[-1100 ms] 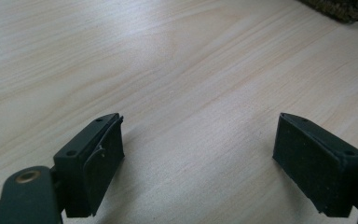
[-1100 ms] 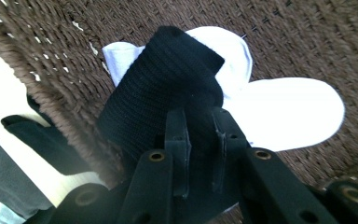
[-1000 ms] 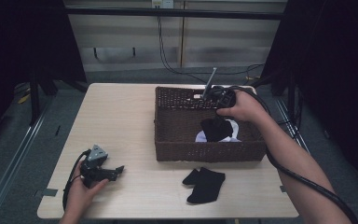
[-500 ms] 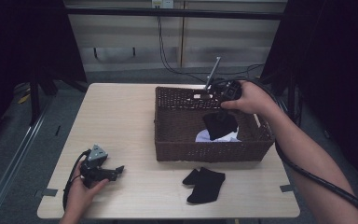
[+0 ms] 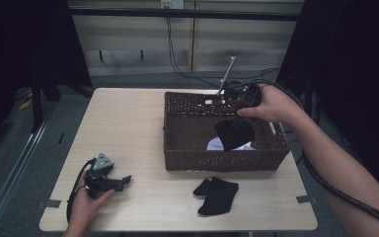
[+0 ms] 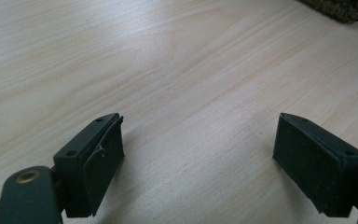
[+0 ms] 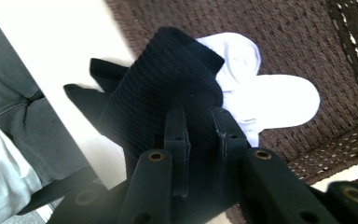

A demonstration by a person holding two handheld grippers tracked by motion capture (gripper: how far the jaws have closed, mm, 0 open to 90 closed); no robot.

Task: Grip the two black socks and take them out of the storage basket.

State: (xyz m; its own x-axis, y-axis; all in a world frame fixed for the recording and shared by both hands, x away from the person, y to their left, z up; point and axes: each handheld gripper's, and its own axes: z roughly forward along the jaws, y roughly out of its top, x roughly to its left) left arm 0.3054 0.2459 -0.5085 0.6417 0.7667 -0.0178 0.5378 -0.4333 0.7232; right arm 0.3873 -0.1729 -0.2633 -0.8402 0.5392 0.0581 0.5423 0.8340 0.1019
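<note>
While pinched at its edge by the closed right tongs point(image 7: 200, 140) above the basket point(image 5: 177, 148), black sock point(image 7: 168, 88) droops: soft, light, best nipped at a fold. Left tongs point(image 6: 200, 163) gaping wide, empty, over the worktop point(image 6: 191, 70).

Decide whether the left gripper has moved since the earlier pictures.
No. The left gripper rests at the same spot near the table's front left corner, equally far from the wicker basket.

Bare wood is seen across the left half of the pale wooden table point(image 5: 123, 123). The right-centre is blocked by the dark brown woven wicker basket point(image 5: 177, 138), its opening partly occupied by a hanging black sock point(image 5: 234, 133). The lower-centre front strip is obstructed by flat black socks point(image 5: 217, 193).
</note>
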